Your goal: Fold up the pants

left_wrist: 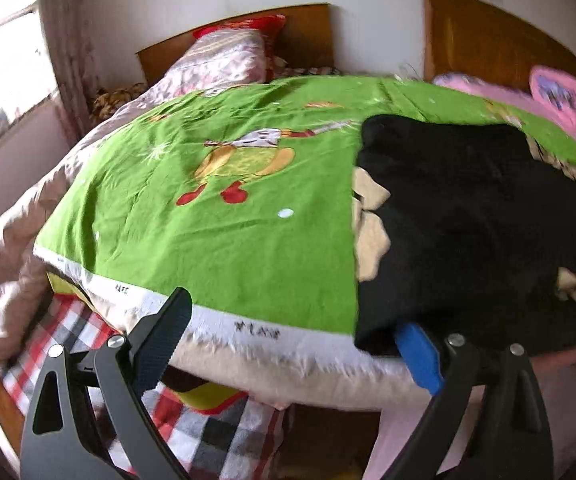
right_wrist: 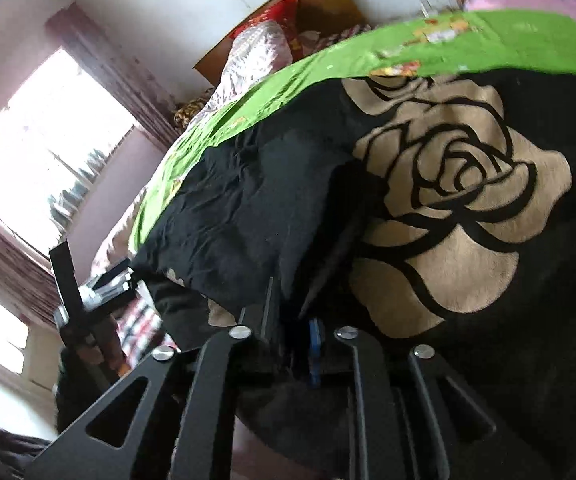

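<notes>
The black pants (left_wrist: 468,220) with beige rose prints lie on the right side of the green cartoon blanket (left_wrist: 227,200) on the bed. My left gripper (left_wrist: 288,332) is open at the bed's near edge; its right blue-padded finger (left_wrist: 418,356) sits under the pants' near corner, its left finger (left_wrist: 163,332) is over the blanket's white fringe. In the right wrist view the pants (right_wrist: 247,208) fill the frame with a large beige rose (right_wrist: 460,200). My right gripper (right_wrist: 292,320) is shut on the pants' near edge, its tips hidden in black cloth.
A pink quilt and red pillow (left_wrist: 227,52) lie at the wooden headboard (left_wrist: 308,32). Pink bedding (left_wrist: 560,100) is at the far right. A red checked sheet (left_wrist: 87,340) shows below the blanket. A bright window (right_wrist: 39,152) is to the left.
</notes>
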